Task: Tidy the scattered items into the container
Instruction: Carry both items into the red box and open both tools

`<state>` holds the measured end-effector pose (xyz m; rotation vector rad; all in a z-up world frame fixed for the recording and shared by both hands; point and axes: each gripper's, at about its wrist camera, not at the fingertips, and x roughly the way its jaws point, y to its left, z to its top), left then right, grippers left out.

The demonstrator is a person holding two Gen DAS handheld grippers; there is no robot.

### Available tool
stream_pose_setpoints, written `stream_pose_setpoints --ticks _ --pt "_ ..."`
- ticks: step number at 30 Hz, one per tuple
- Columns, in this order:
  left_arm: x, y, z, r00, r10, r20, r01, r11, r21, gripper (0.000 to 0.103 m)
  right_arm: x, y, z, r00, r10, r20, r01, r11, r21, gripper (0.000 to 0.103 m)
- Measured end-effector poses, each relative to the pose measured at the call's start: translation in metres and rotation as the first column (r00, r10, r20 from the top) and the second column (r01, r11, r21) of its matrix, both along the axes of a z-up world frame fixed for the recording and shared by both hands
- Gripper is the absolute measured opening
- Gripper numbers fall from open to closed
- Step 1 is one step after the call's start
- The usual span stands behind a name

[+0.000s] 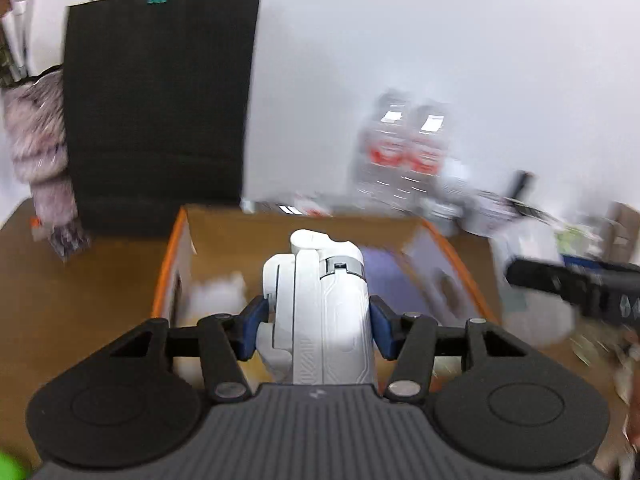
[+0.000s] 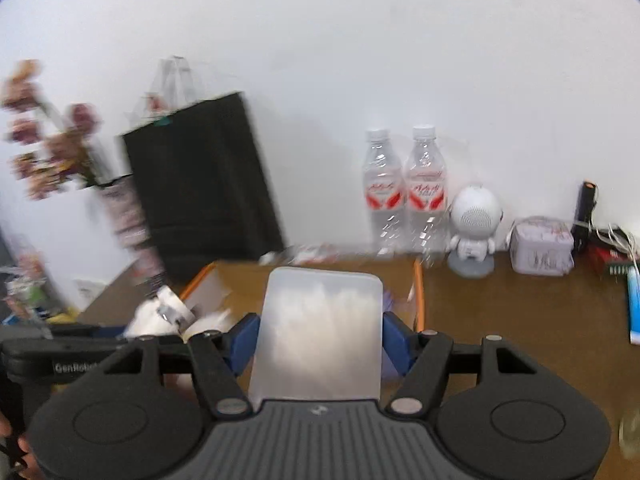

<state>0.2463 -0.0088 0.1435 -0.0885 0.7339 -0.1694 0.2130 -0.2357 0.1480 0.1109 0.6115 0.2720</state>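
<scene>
My left gripper (image 1: 317, 326) is shut on a white folded handheld device (image 1: 328, 308), with its blue pads pressed on both sides. It hangs above the open cardboard box (image 1: 240, 232) with orange edges. Something white and something purple lie inside the box. My right gripper (image 2: 320, 340) is shut on a frosted translucent plastic case (image 2: 320, 332) with white contents, held over the same cardboard box (image 2: 418, 280). The left gripper and its white device (image 2: 166, 308) show at the left of the right wrist view. The right gripper's black body (image 1: 580, 284) juts in at the right of the left wrist view.
A black paper bag (image 1: 160, 112) stands behind the box, with a bouquet (image 1: 40, 148) to its left. Along the wall stand two water bottles (image 2: 404, 192), a white astronaut figure (image 2: 474, 232), a small tin (image 2: 542, 246) and a blue tube (image 2: 634, 304) on the brown table (image 2: 520, 320).
</scene>
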Motion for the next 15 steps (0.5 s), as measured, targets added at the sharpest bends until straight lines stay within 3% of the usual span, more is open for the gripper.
stream_pose_setpoints --ticks 3,6,11,13,15 --pt "0.077 -0.005 -0.028 0.993 0.072 -0.094 -0.067 0.996 0.055 0.054 0.068 0.007 -0.020 0.996 -0.021 -0.083 0.018 0.999 -0.041 0.065" --pt "0.122 -0.004 -0.061 0.980 0.118 -0.160 -0.107 0.991 0.079 0.055 0.113 0.011 -0.051 0.988 -0.017 -0.151 0.008 0.998 -0.064 0.065" --pt "0.143 -0.004 -0.088 0.976 0.125 -0.179 -0.105 0.988 0.117 0.058 0.157 0.016 -0.084 0.978 -0.073 -0.194 0.048 0.990 -0.130 0.065" --pt "0.138 -0.003 -0.084 0.981 0.117 -0.155 -0.100 0.989 0.110 0.075 0.161 0.016 -0.087 0.974 -0.098 -0.204 0.071 0.988 -0.134 0.067" --pt "0.130 -0.002 -0.074 0.986 0.103 -0.134 -0.088 0.989 0.116 0.076 0.157 0.014 -0.083 0.977 -0.082 -0.199 0.061 0.992 -0.109 0.070"
